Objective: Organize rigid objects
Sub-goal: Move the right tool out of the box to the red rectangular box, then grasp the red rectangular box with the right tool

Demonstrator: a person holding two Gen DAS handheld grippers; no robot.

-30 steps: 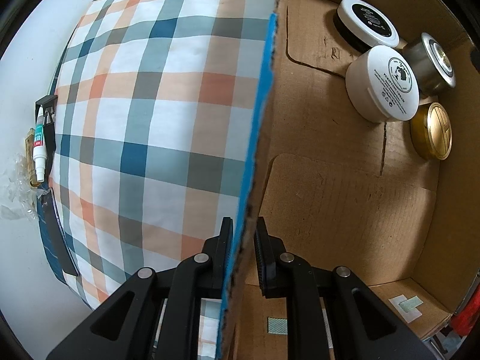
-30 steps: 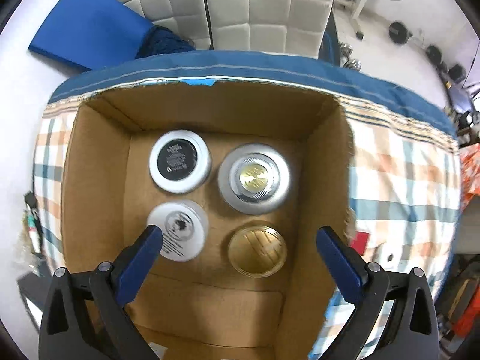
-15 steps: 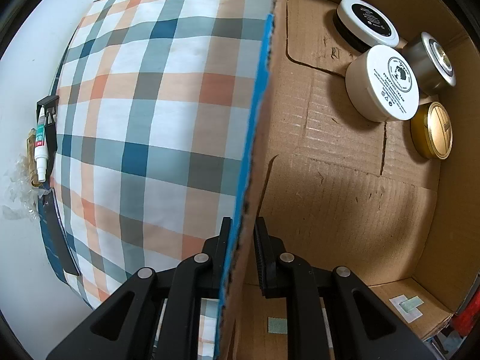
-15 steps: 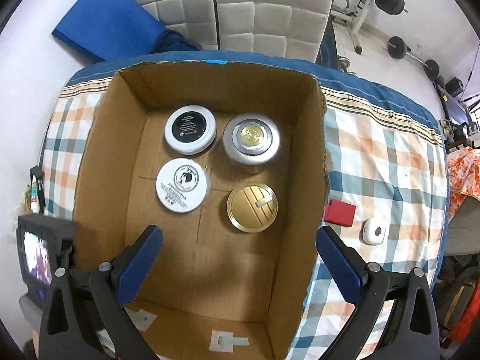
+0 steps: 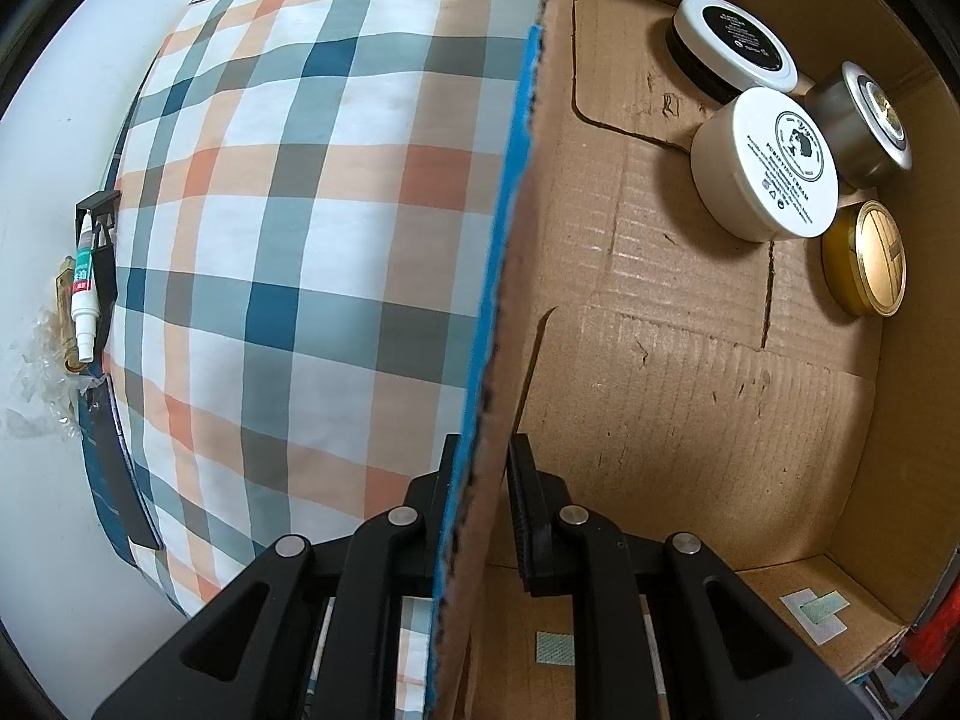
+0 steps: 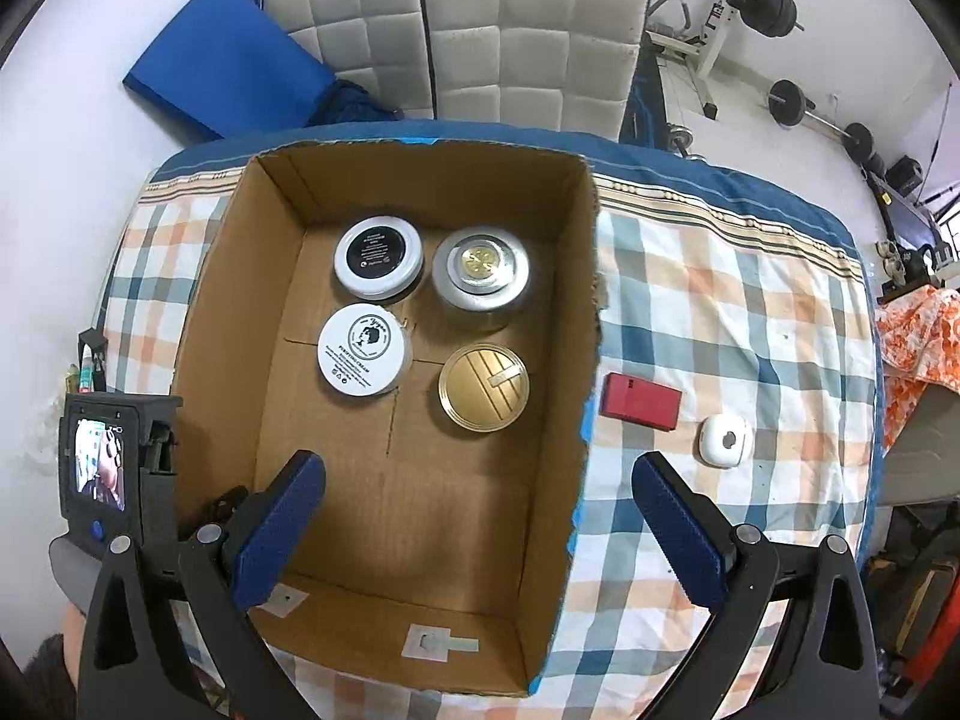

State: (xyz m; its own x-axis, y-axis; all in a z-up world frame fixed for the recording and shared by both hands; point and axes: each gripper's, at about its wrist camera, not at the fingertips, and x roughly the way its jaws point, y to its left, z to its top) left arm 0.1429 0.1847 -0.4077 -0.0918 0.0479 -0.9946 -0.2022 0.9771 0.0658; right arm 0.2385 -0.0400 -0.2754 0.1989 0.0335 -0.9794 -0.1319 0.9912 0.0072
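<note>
An open cardboard box (image 6: 210,360) sits on a checked cloth. Inside stand a black-topped white jar (image 6: 378,255), a silver jar (image 6: 480,267), a white cream jar (image 6: 363,350) and a gold tin (image 6: 483,387); they also show in the left wrist view, the cream jar (image 5: 765,165) nearest. My left gripper (image 5: 480,468) is shut on the box's left wall (image 5: 510,276). My right gripper (image 6: 477,510) is open and empty, high above the box. A red box (image 6: 641,402) and a white puck (image 6: 725,441) lie on the cloth right of the box.
A small white tube (image 5: 83,276) and a black clip (image 5: 96,210) lie at the cloth's left edge. Padded chairs (image 6: 456,42), a blue mat (image 6: 222,60) and gym weights (image 6: 780,0) stand beyond the table. Orange cloth (image 6: 918,348) hangs at the right.
My right gripper has risen and pulled back, so the whole box and the red box and white puck have come into view. My left gripper has kept its hold on the wall.
</note>
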